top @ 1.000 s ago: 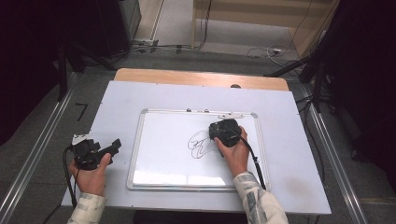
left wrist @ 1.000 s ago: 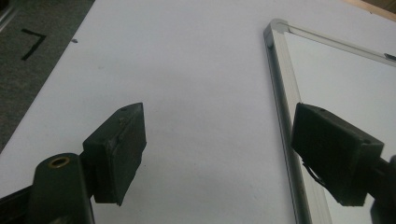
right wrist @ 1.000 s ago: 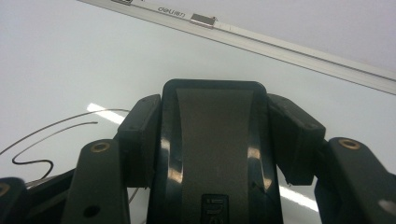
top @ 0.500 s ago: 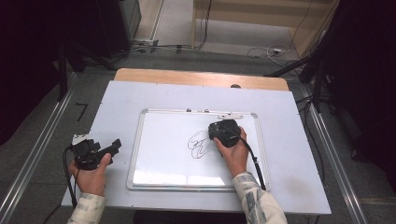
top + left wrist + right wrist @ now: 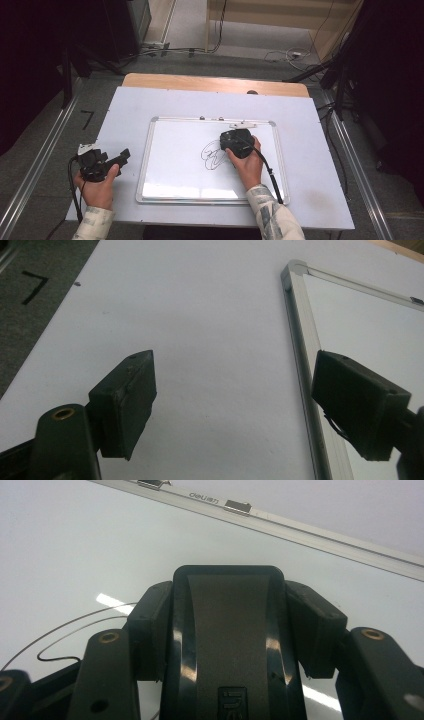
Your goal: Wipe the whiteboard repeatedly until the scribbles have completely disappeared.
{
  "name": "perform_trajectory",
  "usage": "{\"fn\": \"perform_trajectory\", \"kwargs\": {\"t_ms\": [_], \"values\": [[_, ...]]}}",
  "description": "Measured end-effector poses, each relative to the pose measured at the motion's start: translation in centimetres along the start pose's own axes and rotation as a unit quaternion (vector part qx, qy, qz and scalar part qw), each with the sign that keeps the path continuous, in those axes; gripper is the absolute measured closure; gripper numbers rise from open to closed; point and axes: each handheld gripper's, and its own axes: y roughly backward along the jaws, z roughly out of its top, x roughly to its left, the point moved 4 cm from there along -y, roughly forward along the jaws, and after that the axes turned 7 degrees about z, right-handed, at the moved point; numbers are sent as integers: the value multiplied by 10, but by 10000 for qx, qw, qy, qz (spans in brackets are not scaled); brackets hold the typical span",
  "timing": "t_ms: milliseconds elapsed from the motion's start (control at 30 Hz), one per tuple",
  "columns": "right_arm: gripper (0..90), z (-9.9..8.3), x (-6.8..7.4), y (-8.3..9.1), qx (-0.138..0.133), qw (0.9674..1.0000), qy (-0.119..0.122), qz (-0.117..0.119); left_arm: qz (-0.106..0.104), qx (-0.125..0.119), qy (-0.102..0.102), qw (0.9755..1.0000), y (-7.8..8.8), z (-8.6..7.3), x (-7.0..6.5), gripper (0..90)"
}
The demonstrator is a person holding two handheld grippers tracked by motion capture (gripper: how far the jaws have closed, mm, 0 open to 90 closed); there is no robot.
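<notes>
Now the eraser sits clamped over the scribble

Centre frame, right gripper grips it on the whiteboard (unmoved since earlier; wiping barely begun); lower left, left gripper gapes empty.

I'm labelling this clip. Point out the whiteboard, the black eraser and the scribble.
whiteboard [image 5: 165, 160]: high view, bare white surface.
black eraser [image 5: 227, 630]: right gripper view, its glossy top.
scribble [image 5: 212, 152]: high view, black loops.
</notes>
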Motion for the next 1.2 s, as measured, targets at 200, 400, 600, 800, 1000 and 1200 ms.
{"fn": "perform_trajectory", "kwargs": {"t_ms": [200,400,600,800,1000,1200], "values": [[393,1,4,-2,-1,10000,39,30,-4,3,2,10000,0,0,0,191],[393,2,10,-4,10,10000,59,62,-7,4,1,10000,0,0,0,192],[393,3,16,-6,16,9999,106,105,-17,8,5,10000,0,0,0,191],[394,4,21,-7,16,9998,122,137,-21,5,7,10000,0,0,0,191],[393,5,25,-8,13,9998,139,168,-20,4,8,10000,0,0,0,192],[394,5,28,-9,11,9997,154,185,-21,5,10,10000,0,0,0,191]]}}
